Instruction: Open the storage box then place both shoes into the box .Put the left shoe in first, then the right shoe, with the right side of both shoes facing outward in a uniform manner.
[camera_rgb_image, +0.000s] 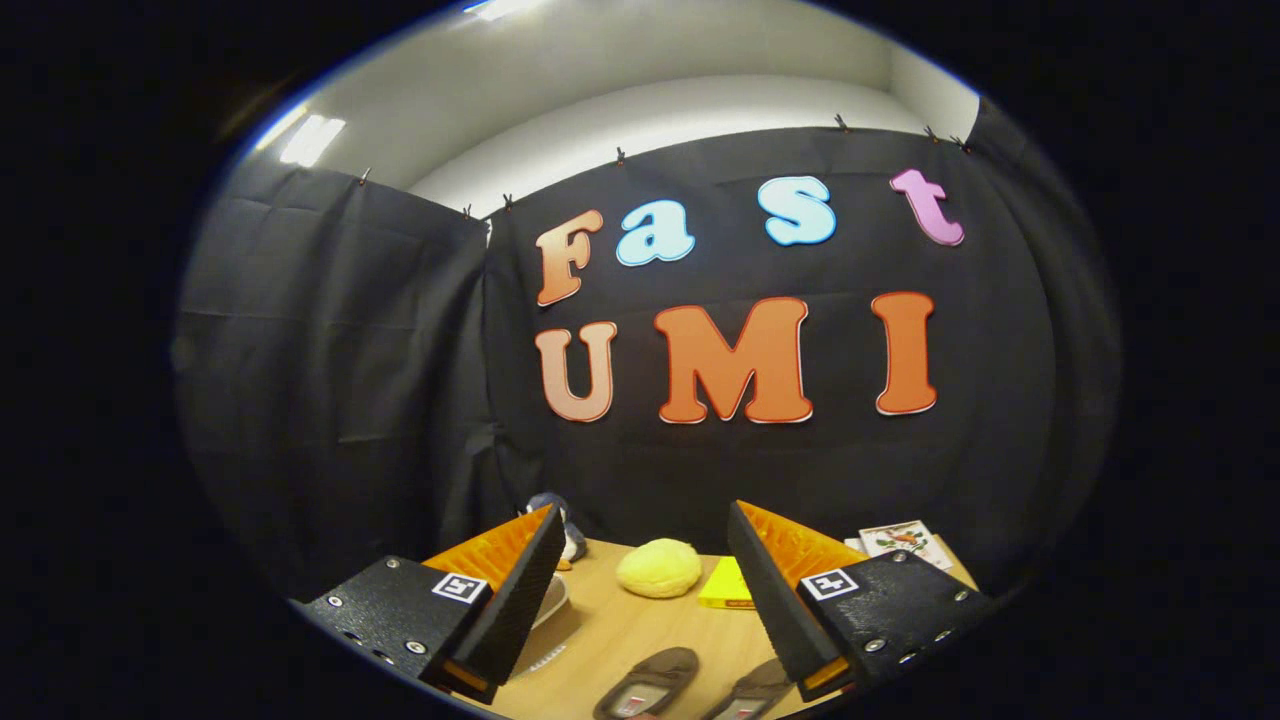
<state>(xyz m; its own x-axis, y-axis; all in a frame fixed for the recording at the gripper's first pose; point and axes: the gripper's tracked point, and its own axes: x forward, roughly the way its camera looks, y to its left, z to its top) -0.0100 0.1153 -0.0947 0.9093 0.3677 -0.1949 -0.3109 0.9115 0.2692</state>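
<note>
Gripper: the gripper (645, 590) hangs above the near part of the table with its 2 fingers spread wide apart and nothing between them.
Shoes: 2 dark slip-on shoes lie side by side on the table just ahead of the fingers and below the gap, toes toward 1 o'clock; the left-hand shoe (648, 682) sits at about 6 o'clock from the gap, and the right-hand shoe (752, 690) lies partly under the right finger at about 5 o'clock. Which is the left shoe and which the right I cannot tell.
Storage box: a pale rounded rim (552, 598) peeks out behind the left finger at about 9 o'clock; whether it belongs to the box I cannot tell.
Progress: judging by both shoes resting loose on the table, no shoe is placed yet and the task stands at or near its start.
Left to do: opening the box, then the left shoe, then the right shoe, right sides facing outward.
Surface: a light wooden table (620, 630), smooth and bare between the things.
Other things: a yellow rounded lump (658, 567) at 12 o'clock beyond the fingers, a flat yellow box (727, 588) just beside it, a small toy (568, 530) at 11 o'clock, and a picture card (903, 540) at 2 o'clock.
Room: black cloth wall (330, 380) close behind the table, with a white ceiling and lit lamps above.
</note>
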